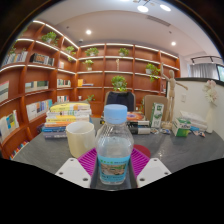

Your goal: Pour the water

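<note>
A clear plastic water bottle with a blue cap and a pale blue label stands upright between my fingers, low over the grey table. My gripper is shut on it. The magenta pads meet its sides with no gap showing on either side. A cream-coloured cup stands on the table just to the left of the bottle, a little beyond the fingertips. The bottle's base is level with the white fingertips, and I cannot see whether it rests on the table.
A stack of books lies behind the cup. Small boxes and clutter sit on the table's right side, beyond the bottle. Wooden bookshelves with plants line the left and back walls.
</note>
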### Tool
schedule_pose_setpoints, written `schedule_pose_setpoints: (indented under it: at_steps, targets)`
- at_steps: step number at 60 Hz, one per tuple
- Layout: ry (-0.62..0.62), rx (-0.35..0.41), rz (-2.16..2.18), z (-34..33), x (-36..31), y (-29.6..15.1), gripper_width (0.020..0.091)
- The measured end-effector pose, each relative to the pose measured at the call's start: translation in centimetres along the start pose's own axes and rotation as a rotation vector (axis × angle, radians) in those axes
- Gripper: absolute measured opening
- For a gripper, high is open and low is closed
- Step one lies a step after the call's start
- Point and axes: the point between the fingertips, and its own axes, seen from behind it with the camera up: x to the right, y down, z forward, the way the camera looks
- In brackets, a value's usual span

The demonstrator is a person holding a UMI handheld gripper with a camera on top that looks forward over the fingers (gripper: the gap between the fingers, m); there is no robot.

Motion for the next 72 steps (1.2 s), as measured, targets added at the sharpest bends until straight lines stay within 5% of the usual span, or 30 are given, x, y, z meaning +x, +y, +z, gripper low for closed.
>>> schedule_pose_setpoints:
  at_steps: [11, 32, 43, 72]
  targets:
    - [-0.005, -0.013, -0.031, 0.4, -0.3, 0.1, 0.0288]
    - [-0.017, -0.052, -0.177, 0.7, -0.1, -0.4, 0.0284]
    - [0.092, -0.057, -0.632, 2.8, 3.4, -3.1, 0.0285]
    - [0.36, 0.093, -1.72, 6.9, 3.8, -12.7, 0.0285]
